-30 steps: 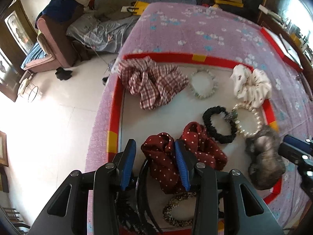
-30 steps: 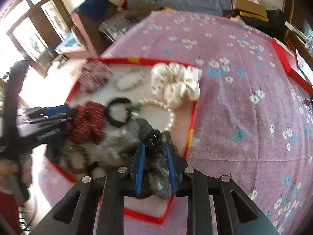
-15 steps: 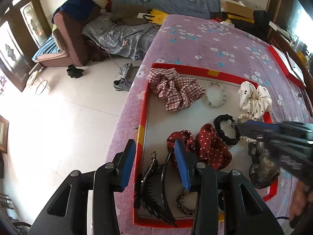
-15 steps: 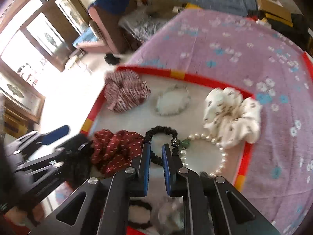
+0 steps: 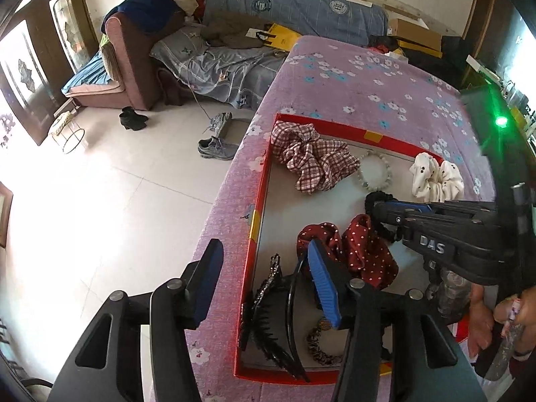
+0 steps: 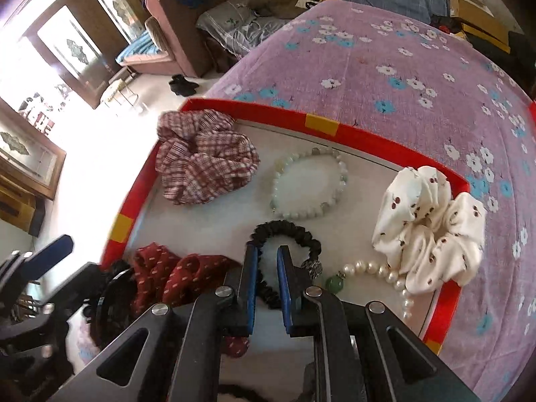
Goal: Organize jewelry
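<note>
Black scrunchie (image 6: 284,234) lies mid-tray between bead bracelet (image 6: 308,184) and pearl strand (image 6: 385,274), right gripper (image 6: 267,261) nearly closed and empty over its loop, left gripper (image 5: 264,261) opening, empty, above the tray's (image 6: 368,140) red rim; best pinch one band only, lifting clear of the crowded neighbours.

grey sneakers (image 5: 216,147) and black boots (image 5: 133,119) lie on the tiled floor (image 5: 100,201).

Right gripper (image 6: 267,268), jaws nearly together, sits over black scrunchie (image 6: 290,231) in red-rimmed tray (image 6: 361,140). Plaid scrunchie (image 6: 204,160), pale bead bracelet (image 6: 340,167), white scrunchie (image 6: 432,224) lie beyond.
</note>
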A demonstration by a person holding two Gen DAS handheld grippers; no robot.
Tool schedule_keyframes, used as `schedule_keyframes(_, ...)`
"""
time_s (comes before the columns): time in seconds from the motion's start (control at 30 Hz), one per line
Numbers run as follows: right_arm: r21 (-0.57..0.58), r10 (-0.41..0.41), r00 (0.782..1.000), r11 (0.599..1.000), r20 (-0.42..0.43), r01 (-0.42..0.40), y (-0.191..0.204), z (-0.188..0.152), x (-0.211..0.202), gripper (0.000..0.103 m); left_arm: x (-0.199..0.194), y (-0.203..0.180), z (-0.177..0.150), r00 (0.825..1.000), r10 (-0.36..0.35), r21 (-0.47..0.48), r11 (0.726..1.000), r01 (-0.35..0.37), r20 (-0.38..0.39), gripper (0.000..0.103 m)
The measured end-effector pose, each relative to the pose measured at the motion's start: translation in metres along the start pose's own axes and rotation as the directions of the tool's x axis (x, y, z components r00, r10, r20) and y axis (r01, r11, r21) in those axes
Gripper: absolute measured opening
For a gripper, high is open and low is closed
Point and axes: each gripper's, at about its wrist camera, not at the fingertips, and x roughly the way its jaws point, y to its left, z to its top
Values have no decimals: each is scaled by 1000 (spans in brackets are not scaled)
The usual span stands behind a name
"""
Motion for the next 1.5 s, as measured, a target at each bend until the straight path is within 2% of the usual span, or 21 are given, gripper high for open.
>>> schedule_keyframes(0.1,6,41,998,999,45,-41,5,-11,-27,14,-5,-3,-2,999,25,6,1000,-25,26,53)
schedule_keyframes(0.2,-10,34,996,999,85,-34,9,-23,-49,15,-10,-7,-3,997,51,6,999,-51,56,59)
schedule_keyframes(0.3,-20,11,992,1000,127,-8,7,-40,-72,28,-20,-12,-6,992,83,-13,997,-82,94,63)
schedule_keyframes(0.37,-10,-10,988,1000,155,12,2,-54,-87,36,-30,-13,-8,988,96,-37,995,-92,123,72)
schedule_keyframes(0.53,24,-42,984,999,174,38,-15,-80,-105,41,-65,-17,-20,961,168,-116,983,-145,218,87)
schedule_keyframes(0.6,24,-44,984,999,174,40,-18,-93,-111,41,-76,-22,-23,955,176,-134,980,-148,237,88)
schedule_keyframes(1.0,-3,-54,978,998,199,55,-32,-150,-147,49,-115,-73,-54,947,216,-147,972,-184,238,88)
schedule_keyframes(1.07,3,-57,976,998,208,58,-37,-157,-155,50,-123,-78,-59,942,225,-155,969,-191,250,88)
schedule_keyframes(1.2,6,-74,972,997,222,74,-45,-167,-167,50,-146,-86,-69,916,263,-203,957,-208,302,88)
schedule_keyframes(1.27,5,-81,970,997,231,82,-46,-171,-172,52,-156,-87,-74,907,276,-221,952,-213,317,96)
schedule_keyframes(1.33,7,-87,967,996,241,88,-48,-175,-177,55,-165,-89,-77,899,298,-234,945,-230,321,99)
schedule_keyframes(1.5,-6,-104,959,994,262,110,-43,-186,-184,57,-175,-99,-88,895,316,-191,945,-266,314,99)
